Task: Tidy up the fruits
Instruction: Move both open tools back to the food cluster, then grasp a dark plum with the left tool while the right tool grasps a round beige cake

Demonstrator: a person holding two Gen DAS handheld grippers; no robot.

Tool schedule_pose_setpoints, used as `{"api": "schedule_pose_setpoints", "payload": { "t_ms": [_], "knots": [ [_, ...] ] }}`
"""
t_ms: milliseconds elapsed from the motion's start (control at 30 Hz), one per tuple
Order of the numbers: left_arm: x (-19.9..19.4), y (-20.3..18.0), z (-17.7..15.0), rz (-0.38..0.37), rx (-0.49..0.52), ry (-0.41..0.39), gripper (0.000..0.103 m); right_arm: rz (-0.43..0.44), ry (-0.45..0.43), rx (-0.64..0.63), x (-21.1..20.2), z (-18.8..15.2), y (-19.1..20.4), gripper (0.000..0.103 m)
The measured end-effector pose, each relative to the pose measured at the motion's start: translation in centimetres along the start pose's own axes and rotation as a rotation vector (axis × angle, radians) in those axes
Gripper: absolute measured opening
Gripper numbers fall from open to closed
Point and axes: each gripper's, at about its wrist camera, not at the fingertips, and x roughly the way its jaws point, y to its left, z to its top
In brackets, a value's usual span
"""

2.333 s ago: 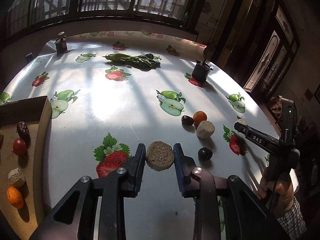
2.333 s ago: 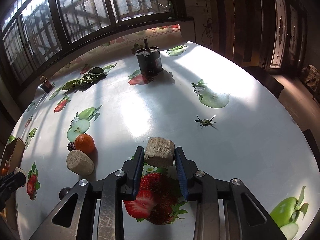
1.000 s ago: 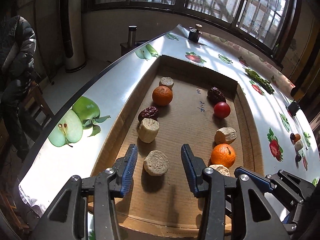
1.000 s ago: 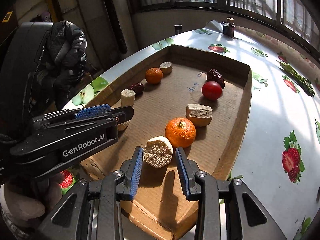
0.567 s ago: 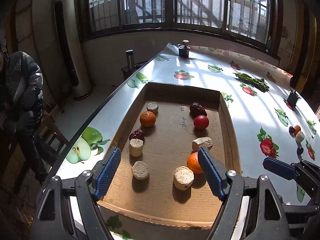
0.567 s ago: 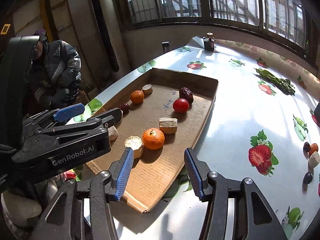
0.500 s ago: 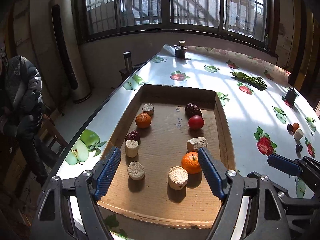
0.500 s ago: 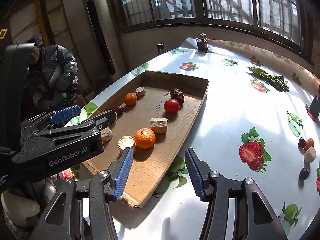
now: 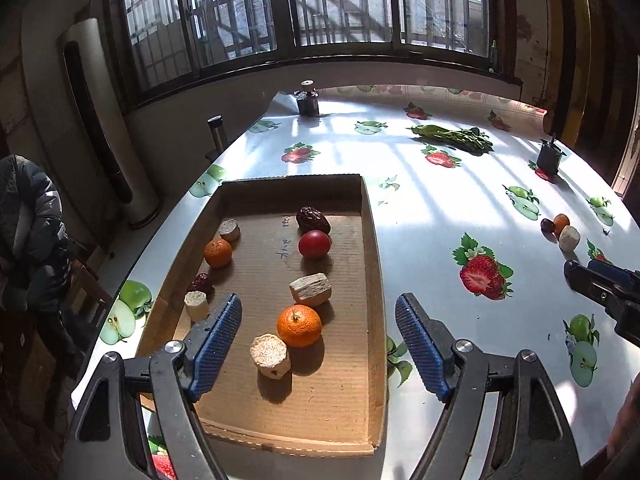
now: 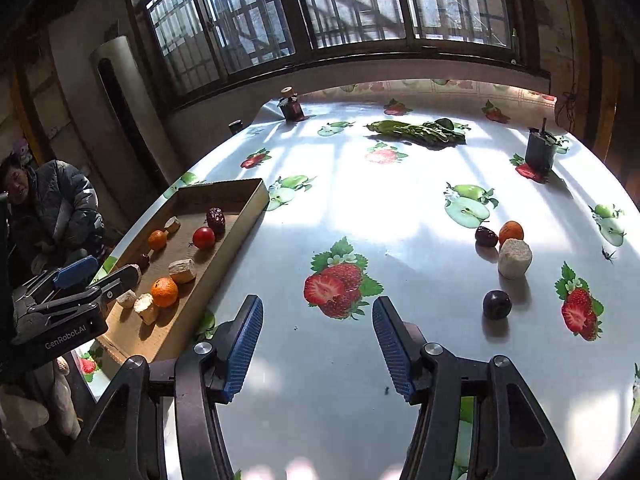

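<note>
Since half a second ago, swung rightward: right gripper [image 10: 318, 340] now over bare printed cloth instead of the tray corner, left gripper [image 9: 318, 344] shifted slightly along the tray. Both sets of jaws spread wide, empty.

Round table [image 10: 400, 216]: glossy white oilcloth printed with strawberries and apples. Cardboard tray [image 9: 370, 264]: shallow, corrugated, rectangular, below and ahead of the left jaws. Inside, between those jaws: orange mandarin [image 9: 299, 326] touching pale, rough corn-cob chunk [image 9: 269, 355]; farther in, flaky beige chunk [image 9: 311, 289], smooth red tomato [image 9: 315, 244], wrinkled dark date [image 9: 313, 219].

Well right of the right jaws, loose on the cloth: pale cylindrical chunk [image 10: 515, 258], small orange [image 10: 511, 232], dark date [image 10: 485, 236], glossy dark plum [image 10: 497, 304].
</note>
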Motion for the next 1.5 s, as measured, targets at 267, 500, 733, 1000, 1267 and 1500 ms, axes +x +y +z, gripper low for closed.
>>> {"api": "schedule_pose_setpoints", "payload": {
  "t_ms": [267,500,733,1000,1267,1500],
  "knots": [
    [-0.1,-4.7,2.9,-0.157,0.05,0.003,0.079,-0.179,-0.04,0.153,-3.8,0.5,-11.1,0.061],
    [1.1,-11.4,4.0,-0.282,0.139,0.022,0.08,-0.274,-0.045,0.271,-5.0,1.6,-18.2,0.065],
    [4.7,-17.8,2.4,-0.406,0.198,0.134,0.08,-0.257,0.024,0.312,-1.2,1.5,-20.3,0.065],
    [7.5,-22.9,1.4,-0.513,0.232,0.209,0.079,-0.132,0.098,0.258,3.9,3.9,-17.6,0.065],
    [8.4,-23.6,1.5,-0.537,0.236,0.206,0.079,-0.129,0.141,0.183,7.5,4.3,-16.1,0.057],
    [8.9,-26.3,1.9,-0.569,0.264,0.167,0.078,-0.126,0.086,0.337,4.8,2.6,-20.5,0.04]
  ]
}}
